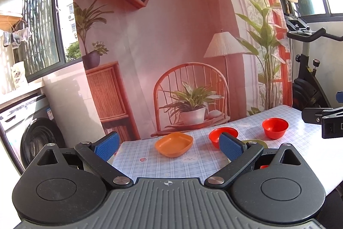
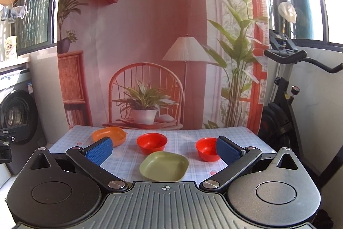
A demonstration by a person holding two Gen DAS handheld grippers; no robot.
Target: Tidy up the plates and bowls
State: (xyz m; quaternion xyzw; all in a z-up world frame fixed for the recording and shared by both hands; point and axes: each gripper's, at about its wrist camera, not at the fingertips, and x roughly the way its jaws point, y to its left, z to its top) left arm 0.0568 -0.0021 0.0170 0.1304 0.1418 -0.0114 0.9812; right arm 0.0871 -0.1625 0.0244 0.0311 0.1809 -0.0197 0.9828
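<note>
An orange plate [image 1: 174,144] lies on the checked tablecloth ahead of my open, empty left gripper [image 1: 169,146]. Two red bowls stand to its right: one [image 1: 223,134] half hidden behind my right finger, one [image 1: 274,127] farther right. A green plate [image 1: 256,141] is mostly hidden behind that finger. In the right wrist view the green plate [image 2: 164,166] lies between the fingers of my open, empty right gripper [image 2: 164,150]. The red bowls [image 2: 151,142] [image 2: 207,148] stand behind it and the orange plate [image 2: 109,135] is at the far left.
The table [image 2: 235,136] butts against a printed backdrop. A washing machine [image 1: 32,130] stands at the left and an exercise bike [image 2: 285,104] at the right. The right gripper's body [image 1: 321,119] shows at the right edge of the left wrist view.
</note>
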